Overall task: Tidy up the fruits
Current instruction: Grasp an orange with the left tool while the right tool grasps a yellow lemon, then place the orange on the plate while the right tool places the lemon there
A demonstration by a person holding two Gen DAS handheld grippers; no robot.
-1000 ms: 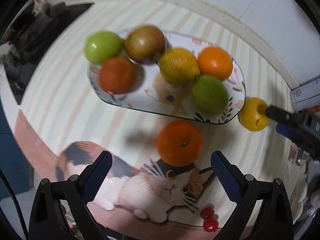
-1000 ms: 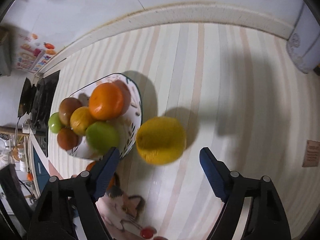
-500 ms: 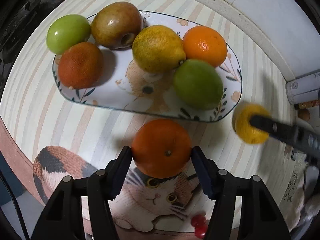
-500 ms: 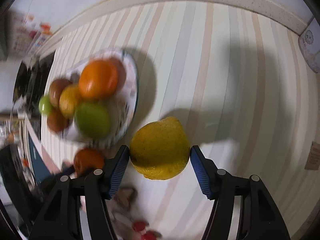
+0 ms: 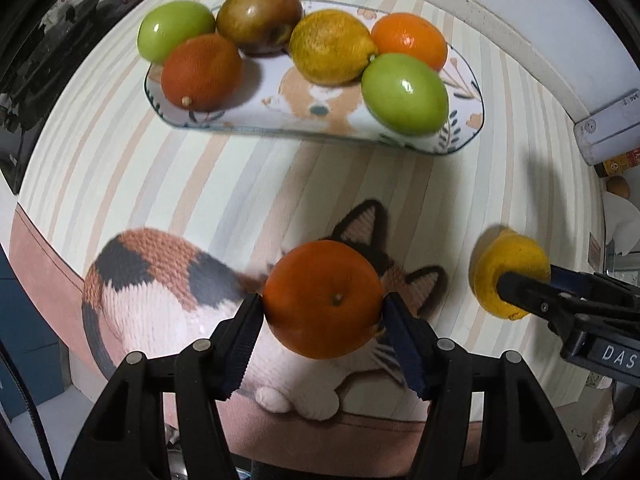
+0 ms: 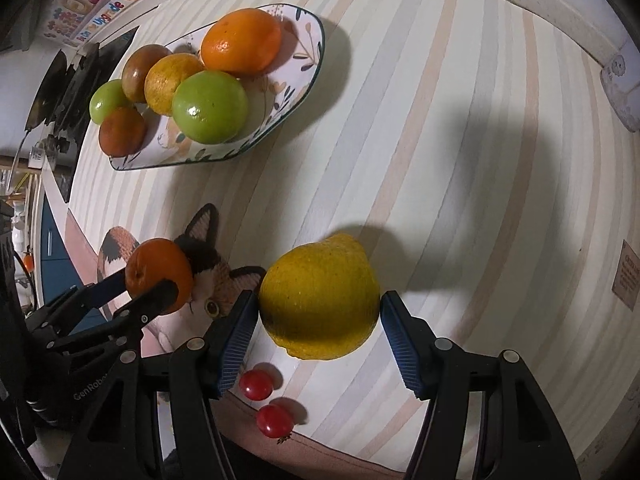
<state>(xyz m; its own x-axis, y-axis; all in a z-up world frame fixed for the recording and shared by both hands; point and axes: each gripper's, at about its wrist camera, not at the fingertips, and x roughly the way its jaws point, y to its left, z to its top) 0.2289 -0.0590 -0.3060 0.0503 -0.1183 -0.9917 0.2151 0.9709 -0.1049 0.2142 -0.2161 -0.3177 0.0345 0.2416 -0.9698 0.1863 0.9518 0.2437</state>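
Note:
My left gripper (image 5: 323, 316) is shut on an orange (image 5: 323, 299) and holds it above the cat-print mat; it also shows in the right wrist view (image 6: 158, 271). My right gripper (image 6: 318, 308) is shut on a yellow lemon (image 6: 320, 296), lifted off the mat; the lemon also shows in the left wrist view (image 5: 510, 270). The oval patterned plate (image 5: 460, 136) lies beyond, holding several fruits: two green ones, an orange, a lemon and two brownish ones. In the right wrist view the plate (image 6: 304, 92) is at upper left.
Two cherry tomatoes (image 6: 256, 385) (image 6: 274, 421) lie on the mat near its front edge. A striped mat with a cat picture (image 5: 160, 280) covers the table. A white appliance (image 5: 608, 120) stands at the right by the wall.
Both grippers closed on their fruit, the left on the orange and the right on the lemon, then lifted them and drew back from the plate.

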